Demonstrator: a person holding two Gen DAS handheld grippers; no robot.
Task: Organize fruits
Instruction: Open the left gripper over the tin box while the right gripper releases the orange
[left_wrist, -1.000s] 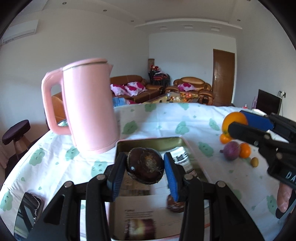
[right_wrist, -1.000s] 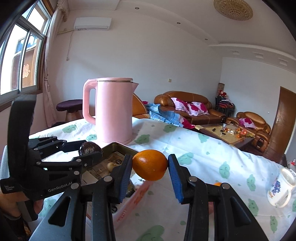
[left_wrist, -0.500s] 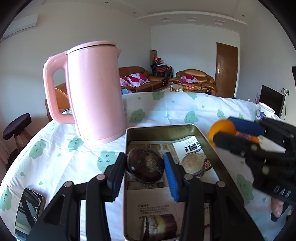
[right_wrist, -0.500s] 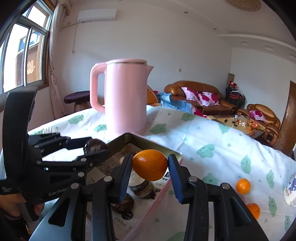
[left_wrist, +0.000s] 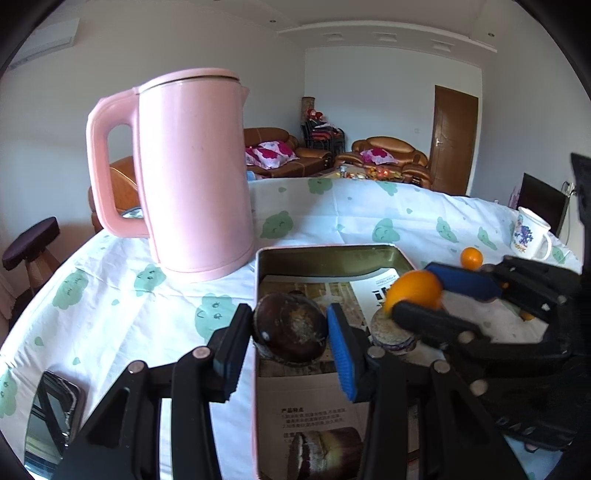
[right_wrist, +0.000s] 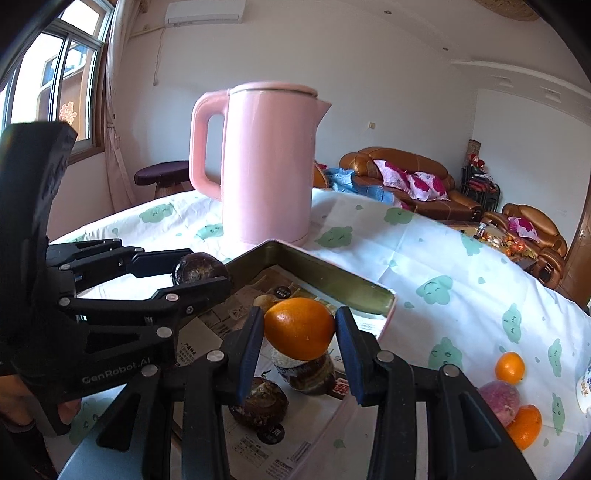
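The left claw (left_wrist: 290, 328) is clamped on a dark brown round fruit (left_wrist: 290, 326), its blue pads pressing both sides, and holds it above the near left part of a metal tray (left_wrist: 325, 258) lined with printed paper. The right claw (right_wrist: 300, 332) grips an orange (right_wrist: 299, 328) the same way, hanging over the tray's right side. White lettering on the side of the left claw's black frame, seen from the right wrist view, reads "GenRobot.AI". The paper lining carries lines of small print and product photos, too small to read. Three fruits lie in the tray in the right wrist view: a dark brown one (right_wrist: 258, 404) near the front, a purplish one with a pale cut top (right_wrist: 304, 374) right under the orange, and a small pale one (right_wrist: 265, 301) further back. On the bench (left_wrist: 369, 218), under a white cloth printed with green cloud faces, a tall pink kettle (left_wrist: 192, 170) stands just behind the tray's far left corner. To the right of the tray on the cloth lie two small oranges (right_wrist: 509, 367) (right_wrist: 524, 426) and one reddish-purple fruit (right_wrist: 498, 400), the latter touching the nearer orange. A white mug with a purple flower pattern (left_wrist: 530, 236) stands at the far right edge, and a phone (left_wrist: 51, 417) lies at the bench's near left corner.
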